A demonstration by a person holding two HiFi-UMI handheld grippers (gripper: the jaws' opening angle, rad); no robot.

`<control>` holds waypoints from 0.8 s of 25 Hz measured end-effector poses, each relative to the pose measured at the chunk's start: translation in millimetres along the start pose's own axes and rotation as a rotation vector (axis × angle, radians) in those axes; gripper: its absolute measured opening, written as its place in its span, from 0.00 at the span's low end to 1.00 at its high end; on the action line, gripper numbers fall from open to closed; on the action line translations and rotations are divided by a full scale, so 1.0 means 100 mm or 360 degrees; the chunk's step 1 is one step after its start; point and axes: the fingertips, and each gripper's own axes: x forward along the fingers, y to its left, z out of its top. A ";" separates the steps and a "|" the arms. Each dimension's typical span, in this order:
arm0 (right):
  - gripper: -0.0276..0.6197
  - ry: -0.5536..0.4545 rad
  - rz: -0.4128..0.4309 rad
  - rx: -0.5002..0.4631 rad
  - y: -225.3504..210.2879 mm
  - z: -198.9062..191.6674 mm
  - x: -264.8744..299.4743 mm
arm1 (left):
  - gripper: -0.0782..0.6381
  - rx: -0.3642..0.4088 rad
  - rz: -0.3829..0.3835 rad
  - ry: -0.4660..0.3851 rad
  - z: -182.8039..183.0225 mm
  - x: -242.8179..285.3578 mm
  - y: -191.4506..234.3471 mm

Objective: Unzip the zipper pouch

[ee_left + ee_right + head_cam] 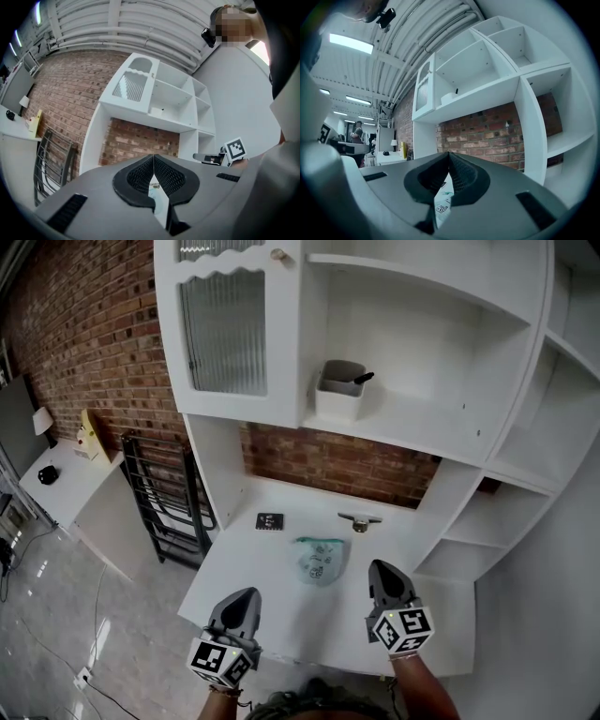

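Note:
A pale green zipper pouch (319, 559) with dark print lies flat on the white desk (272, 592), in the middle. My left gripper (242, 597) hovers at the desk's near left edge, shut and empty, well short of the pouch. My right gripper (379, 570) is raised at the near right, also shut with nothing in it, just right of the pouch. In the left gripper view the jaws (153, 159) meet tip to tip. In the right gripper view a sliver of the pouch (443, 206) shows below the closed jaws (449, 155).
A small black card (270, 521) and a metal piece (359, 520) lie at the back of the desk. A white box (339, 390) with a dark tool stands on the shelf above. A glass-fronted cupboard door (225, 329) is at upper left; open shelves (525, 465) run down the right.

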 end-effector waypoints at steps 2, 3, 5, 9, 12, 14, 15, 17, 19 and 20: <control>0.04 -0.0003 -0.0014 -0.0015 0.03 0.00 -0.10 | 0.12 0.0012 0.0036 0.0005 0.01 0.00 0.01; 0.04 -0.0001 -0.0020 -0.0009 0.05 -0.01 -0.15 | 0.12 0.0013 0.0047 0.0003 0.01 0.00 0.01; 0.04 0.0007 -0.0029 0.0005 0.07 -0.05 -0.24 | 0.12 0.0042 0.0053 0.0000 0.01 -0.01 -0.01; 0.04 0.0009 -0.0048 -0.0058 0.15 -0.07 -0.40 | 0.12 0.0078 0.0098 -0.0006 0.03 -0.06 -0.04; 0.04 -0.0010 -0.0051 -0.0138 0.20 -0.02 -0.46 | 0.12 0.0093 0.0126 0.0001 0.00 -0.11 -0.03; 0.04 -0.0027 -0.0060 -0.0140 0.21 0.01 -0.48 | 0.12 0.0106 0.0153 0.0026 -0.02 -0.15 -0.04; 0.04 -0.0035 -0.0066 -0.0134 0.21 0.03 -0.49 | 0.12 0.0111 0.0166 0.0026 -0.01 -0.16 -0.05; 0.04 -0.0042 -0.0085 -0.0122 0.20 0.05 -0.51 | 0.12 0.0107 0.0185 -0.0003 0.00 -0.19 -0.05; 0.04 -0.0041 -0.0102 -0.0123 0.18 0.05 -0.53 | 0.12 0.0116 0.0200 -0.0017 -0.01 -0.22 -0.04; 0.04 -0.0040 -0.0109 -0.0123 0.18 0.05 -0.54 | 0.12 0.0128 0.0210 -0.0021 -0.01 -0.23 -0.04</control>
